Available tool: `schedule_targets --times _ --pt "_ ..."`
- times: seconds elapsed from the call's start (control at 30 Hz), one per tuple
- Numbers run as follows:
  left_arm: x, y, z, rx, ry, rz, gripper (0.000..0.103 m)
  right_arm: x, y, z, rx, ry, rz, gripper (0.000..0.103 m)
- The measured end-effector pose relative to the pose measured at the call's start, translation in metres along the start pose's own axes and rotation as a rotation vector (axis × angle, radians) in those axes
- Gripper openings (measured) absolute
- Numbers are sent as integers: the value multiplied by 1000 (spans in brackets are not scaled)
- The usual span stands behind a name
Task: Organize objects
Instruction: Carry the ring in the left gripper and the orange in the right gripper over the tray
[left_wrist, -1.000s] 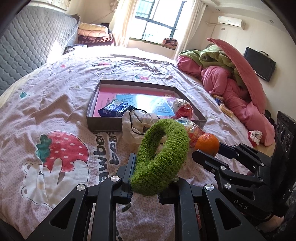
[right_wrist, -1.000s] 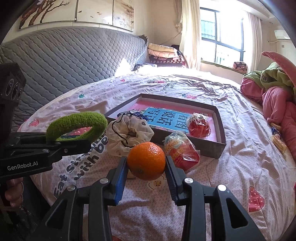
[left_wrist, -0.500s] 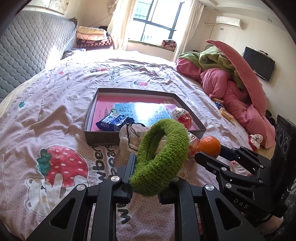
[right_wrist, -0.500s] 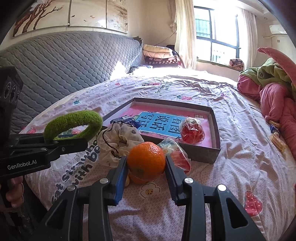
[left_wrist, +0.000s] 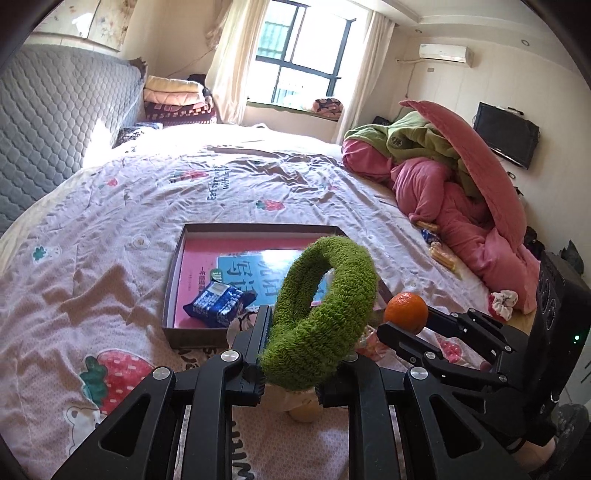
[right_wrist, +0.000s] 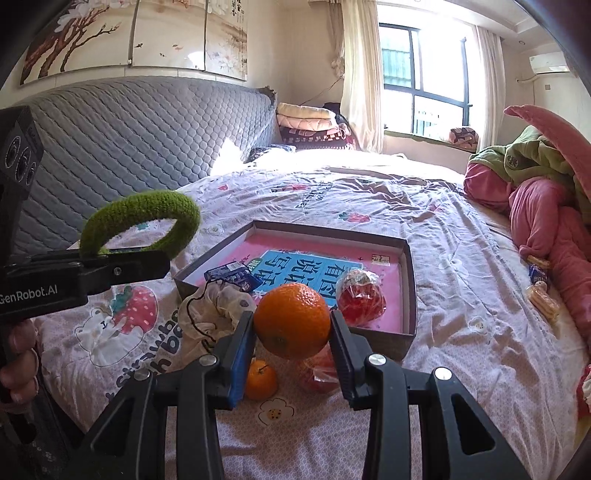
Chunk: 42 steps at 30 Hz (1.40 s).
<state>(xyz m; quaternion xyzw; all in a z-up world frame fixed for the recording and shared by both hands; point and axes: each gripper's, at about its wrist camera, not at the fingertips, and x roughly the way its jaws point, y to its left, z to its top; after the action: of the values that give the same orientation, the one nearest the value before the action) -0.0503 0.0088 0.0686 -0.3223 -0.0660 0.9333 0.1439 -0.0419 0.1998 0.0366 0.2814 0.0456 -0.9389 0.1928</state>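
The right gripper (right_wrist: 292, 334) clamps an orange (right_wrist: 291, 320); round, it could roll out short of the tray (right_wrist: 405, 334). The left gripper (left_wrist: 295, 343), clamped on a green band (left_wrist: 325, 314), might snag its soft loop when letting go.

You can read "GenRobot.AI" on the left gripper (right_wrist: 122, 271) body at nine o'clock; the bedsheet (right_wrist: 443, 258) print at seven o'clock reads partly "straw…".

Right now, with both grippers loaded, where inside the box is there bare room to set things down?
In the box, the pink floor along the far wall and the far right corner is bare. The near left corner holds the blue snack packet; the red wrapped item fills the near right. The bed in front of the box is crowded.
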Motion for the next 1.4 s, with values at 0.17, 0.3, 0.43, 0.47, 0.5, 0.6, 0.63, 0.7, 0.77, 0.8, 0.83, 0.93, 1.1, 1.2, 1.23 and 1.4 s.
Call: schedule_targets --times 0.17,0.3,0.43,0.47,0.5,0.6,0.63,0.7,0.77,0.8,0.83,0.93,1.1,1.2,1.23,1.4 --pt "8 2 15 10 -10 -5 20 5 -4 12 0 -18 1 40" --pt "19 6 22 15 -11 -4 20 12 -7 20 -4 -25 0 40" --pt "29 11 26 18 -14 -8 20 20 -11 28 -5 -32 -9 40" --pt "31 13 27 18 -17 -7 20 21 -12 29 -4 -34 -11 40" --pt "33 14 28 20 -16 -9 20 23 -13 30 -2 -37 -12 40" --pt "37 19 31 20 -17 -8 20 28 -15 35 2 -39 -14 40" --pt "39 20 33 22 -17 -7 20 30 -16 37 2 -42 -15 40" --pt "42 23 36 22 -16 -12 20 32 -16 40 -1 -46 -13 40" --pt "44 24 39 27 -18 -14 20 34 -16 45 -2 -56 -14 40" --pt "44 25 40 32 -22 -13 20 35 -16 47 -1 -61 -11 40" --pt "45 25 42 35 -24 -10 20 36 -16 50 -2 -66 -9 40" --pt "49 28 45 24 -21 -13 20 39 -16 57 -13 -79 -16 40" --pt "56 33 50 17 -18 -5 20 48 -15 69 -18 -89 -7 40" --pt "61 37 54 13 -12 -2 20 53 -17 73 -8 -85 2 40" --pt "62 38 56 11 -9 -5 20 54 -18 74 -8 -84 5 40" --pt "67 43 65 15 -17 9 20 57 -22 80 -14 -90 -2 40"
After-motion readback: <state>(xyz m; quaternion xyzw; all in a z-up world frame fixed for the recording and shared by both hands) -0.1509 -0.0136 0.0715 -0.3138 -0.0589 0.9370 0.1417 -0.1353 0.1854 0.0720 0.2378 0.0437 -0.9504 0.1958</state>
